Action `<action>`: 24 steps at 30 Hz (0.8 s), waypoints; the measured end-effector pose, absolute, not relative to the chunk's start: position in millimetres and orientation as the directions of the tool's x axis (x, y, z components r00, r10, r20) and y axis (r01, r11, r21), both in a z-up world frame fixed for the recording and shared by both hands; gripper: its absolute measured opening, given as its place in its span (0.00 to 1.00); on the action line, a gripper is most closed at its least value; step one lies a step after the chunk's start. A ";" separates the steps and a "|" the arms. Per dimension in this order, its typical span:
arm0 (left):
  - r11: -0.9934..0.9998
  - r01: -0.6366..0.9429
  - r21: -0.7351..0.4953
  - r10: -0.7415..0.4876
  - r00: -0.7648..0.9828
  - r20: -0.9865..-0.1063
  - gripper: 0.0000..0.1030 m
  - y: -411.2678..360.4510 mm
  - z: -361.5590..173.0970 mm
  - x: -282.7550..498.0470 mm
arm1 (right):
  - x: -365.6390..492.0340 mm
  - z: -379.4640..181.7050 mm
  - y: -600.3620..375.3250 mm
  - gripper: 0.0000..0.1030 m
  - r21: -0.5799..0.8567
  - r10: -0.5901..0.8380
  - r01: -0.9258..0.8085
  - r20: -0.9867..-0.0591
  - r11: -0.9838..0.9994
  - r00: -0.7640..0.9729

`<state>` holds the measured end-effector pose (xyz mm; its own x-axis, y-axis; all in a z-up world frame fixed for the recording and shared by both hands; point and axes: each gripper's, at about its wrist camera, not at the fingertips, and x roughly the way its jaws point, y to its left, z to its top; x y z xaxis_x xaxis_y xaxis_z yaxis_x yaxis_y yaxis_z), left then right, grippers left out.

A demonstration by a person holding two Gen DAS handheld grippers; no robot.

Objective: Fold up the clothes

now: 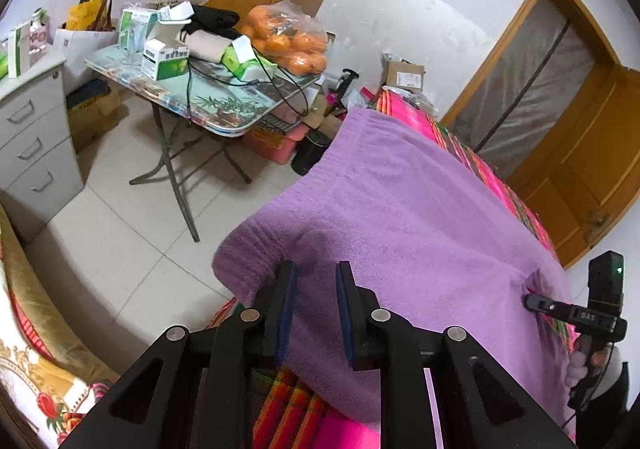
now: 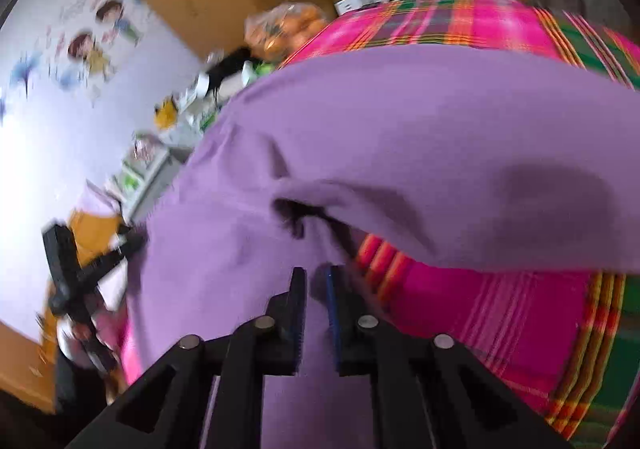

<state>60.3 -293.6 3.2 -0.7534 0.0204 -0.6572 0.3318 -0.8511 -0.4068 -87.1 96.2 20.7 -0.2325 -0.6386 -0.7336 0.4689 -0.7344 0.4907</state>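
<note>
Item: purple fleecy knit garment (image 1: 400, 209), spread over a pink, green and orange plaid bedcover (image 1: 472, 145).

Soft, limp and light by the look of it; should drape and crease freely, with no risk of breakage, and the nap ought to grip well. Best taken at hems and corners. Left gripper (image 1: 316, 281) has its tongs part-way apart with the near edge lying between them, pads seemingly not pressing. Right gripper (image 2: 316, 281) has its tongs drawn nearly together, pinching the cloth's edge.
</note>
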 end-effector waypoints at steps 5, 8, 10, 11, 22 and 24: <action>-0.861 0.335 -0.382 -0.016 -0.769 -0.639 0.20 -295.7 15.2 70.0 | -65.9 37.6 117.8 0.17 0.475 -0.640 0.475 -0.713 -0.740 -0.285; -0.874 0.307 -0.378 -0.003 -0.780 -0.626 0.20 -287.7 20.5 68.9 | -44.4 41.9 139.8 0.17 0.486 -0.643 0.454 -0.703 -0.747 -0.304; -0.883 0.282 -0.374 0.016 -0.779 -0.627 0.20 -279.0 19.7 64.6 | -26.0 40.8 154.7 0.16 0.475 -0.618 0.426 -0.719 -0.770 -0.317; -0.888 0.270 -0.371 0.027 -0.777 -0.629 0.20 -273.8 18.4 61.9 | -18.5 39.6 160.3 0.15 0.475 -0.612 0.413 -0.723 -0.777 -0.320; -0.934 0.085 -0.348 0.178 -0.733 -0.656 0.21 -203.1 10.2 28.2 | 1.0 13.8 241.3 0.01 0.575 -0.565 0.133 -0.689 -0.807 -0.455; -0.939 0.085 -0.333 0.176 -0.712 -0.680 0.21 -195.4 4.4 27.7 | 3.8 15.3 267.5 0.00 0.575 -0.527 0.069 -0.687 -0.815 -0.501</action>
<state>27.7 -195.4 4.4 -0.7119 0.1763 -0.6797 0.0854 -0.9390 -0.3330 3.8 267.5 15.3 -0.5010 -0.5265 -0.6869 0.0687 -0.8153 0.5749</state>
